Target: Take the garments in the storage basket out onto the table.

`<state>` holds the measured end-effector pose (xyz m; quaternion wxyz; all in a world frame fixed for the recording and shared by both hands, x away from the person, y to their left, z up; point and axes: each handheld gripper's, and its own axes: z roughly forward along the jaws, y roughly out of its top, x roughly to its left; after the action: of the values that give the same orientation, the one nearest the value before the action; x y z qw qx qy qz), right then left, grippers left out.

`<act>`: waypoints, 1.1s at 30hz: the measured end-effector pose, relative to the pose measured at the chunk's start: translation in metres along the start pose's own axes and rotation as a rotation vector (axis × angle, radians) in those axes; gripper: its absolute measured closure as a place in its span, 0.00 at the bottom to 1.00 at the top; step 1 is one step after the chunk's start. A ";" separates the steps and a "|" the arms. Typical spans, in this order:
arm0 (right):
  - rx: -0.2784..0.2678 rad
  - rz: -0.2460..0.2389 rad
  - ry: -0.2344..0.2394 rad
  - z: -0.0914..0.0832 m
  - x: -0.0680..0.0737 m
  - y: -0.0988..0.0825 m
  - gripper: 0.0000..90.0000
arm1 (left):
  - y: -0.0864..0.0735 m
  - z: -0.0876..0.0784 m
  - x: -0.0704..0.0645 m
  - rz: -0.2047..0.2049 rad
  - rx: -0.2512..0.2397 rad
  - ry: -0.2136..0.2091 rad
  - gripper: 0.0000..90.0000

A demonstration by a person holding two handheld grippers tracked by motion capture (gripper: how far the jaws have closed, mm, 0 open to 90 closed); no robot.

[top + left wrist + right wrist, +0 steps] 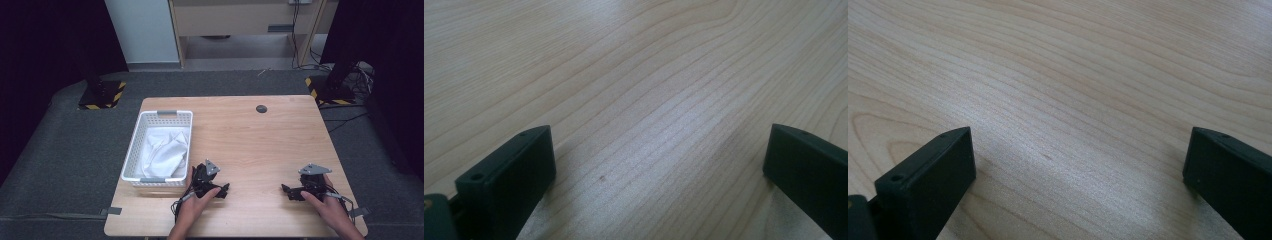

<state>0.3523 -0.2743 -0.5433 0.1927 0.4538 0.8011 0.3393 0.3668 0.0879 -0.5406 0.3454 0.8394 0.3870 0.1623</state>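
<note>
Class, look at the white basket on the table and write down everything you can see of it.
The white plastic basket is rectangular, with rows of small holes through its walls and a grey handle at each short end. It stands upright on the left part of the light wooden table, its long sides running away from the person. A crumpled white cloth lies inside and covers most of its floor. The left tool rests on the tabletop just off the basket's near right corner, apart from it. Nothing else touches the basket.
</note>
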 end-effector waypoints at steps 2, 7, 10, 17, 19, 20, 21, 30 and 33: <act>0.000 0.000 0.000 0.000 0.000 0.000 0.00 | 0.000 0.000 0.000 0.000 0.000 0.000 0.00; 0.000 0.000 0.000 0.000 0.000 0.000 0.00 | 0.000 0.000 0.000 0.000 0.000 0.000 0.00; 0.000 0.000 0.000 0.000 0.000 0.000 0.00 | 0.000 0.000 0.000 -0.002 0.000 0.002 0.00; 0.001 0.003 0.000 0.000 0.000 0.000 0.00 | 0.000 0.000 -0.001 -0.007 0.000 0.006 0.00; 0.000 0.003 0.000 0.000 0.000 0.000 0.00 | 0.000 0.000 -0.001 -0.008 0.000 0.007 0.00; 0.000 0.003 0.000 0.000 0.000 0.000 0.00 | 0.000 0.000 -0.001 -0.008 0.000 0.007 0.00; 0.001 0.003 -0.001 0.000 0.000 0.000 0.00 | 0.000 0.000 -0.001 -0.008 0.000 0.007 0.00; 0.001 0.007 -0.005 0.000 0.001 0.000 0.00 | 0.001 0.001 -0.003 -0.014 0.002 0.016 0.00; 0.001 0.008 -0.006 0.000 0.001 0.000 0.00 | 0.001 0.001 -0.004 -0.017 0.001 0.016 0.00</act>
<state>0.3521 -0.2735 -0.5432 0.1935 0.4583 0.7988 0.3384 0.3648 0.0839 -0.5404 0.3434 0.8348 0.3971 0.1659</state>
